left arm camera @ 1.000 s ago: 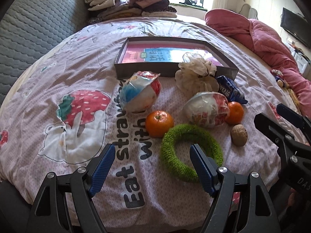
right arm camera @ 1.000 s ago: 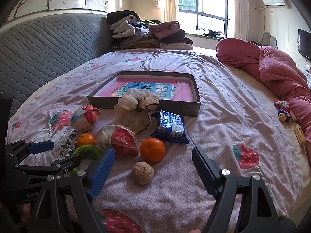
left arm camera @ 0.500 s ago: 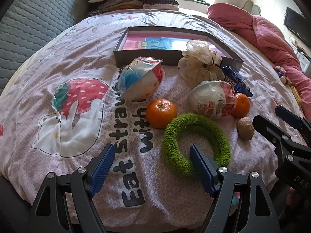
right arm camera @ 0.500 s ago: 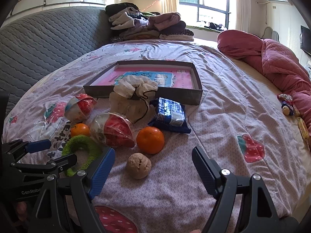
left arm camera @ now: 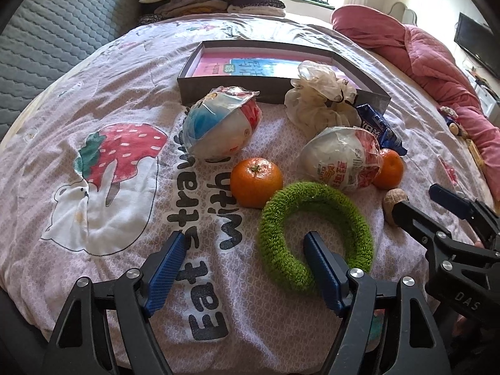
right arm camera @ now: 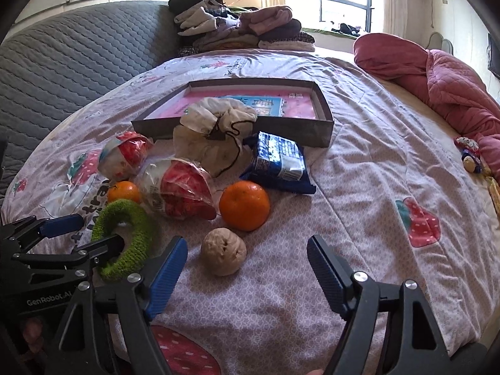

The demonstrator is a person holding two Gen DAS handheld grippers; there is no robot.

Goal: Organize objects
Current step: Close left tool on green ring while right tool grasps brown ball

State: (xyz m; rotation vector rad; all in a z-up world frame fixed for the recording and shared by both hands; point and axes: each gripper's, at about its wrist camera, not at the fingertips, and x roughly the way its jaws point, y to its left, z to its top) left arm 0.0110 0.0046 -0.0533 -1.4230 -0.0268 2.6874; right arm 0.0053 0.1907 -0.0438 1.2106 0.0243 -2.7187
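**Nothing boxed yet: both tongs poised over the pile**

Bedroom, daylight from the window, and all my work sits on a pink strawberry-print bedspread (right arm camera: pixel 359 162) with a grey quilted headboard (right arm camera: pixel 62 62) along the far-left edge and folded clothes (right arm camera: pixel 240 28) stacked at the far edge. A shallow grey box (right arm camera: pixel 231 126) lies toward the middle of the bed; I see only a pink-and-blue printed sheet inside it, so I judge that no item has gone in and the sorting has barely begun.

Everything to be organised lies loose between the box and the near edge: a drawstring pouch (right arm camera: pixel 215 131) and a blue snack packet (right arm camera: pixel 278 161) just beside the box's near wall, two wrapped round buns (left arm camera: pixel 220 131) (left arm camera: pixel 342 159), two oranges (left arm camera: pixel 256 181) (right arm camera: pixel 244 204), a walnut (right arm camera: pixel 222 255) and a green fuzzy ring (left arm camera: pixel 315 231) closest to me.

My left gripper (left arm camera: pixel 243 273) stands wide open and holds nothing; one of its fingers sits inside the ring's hole, the other outside on the bare cover, so the ring's near band lies between them ungripped. My right gripper (right arm camera: pixel 247 270) is beginning to close from wide; the walnut lies just ahead of its fingertips, not yet between them, and the pads touch nothing.

Left to do, as I read it: grip ring and walnut, carry them to the box, then every remaining piece.
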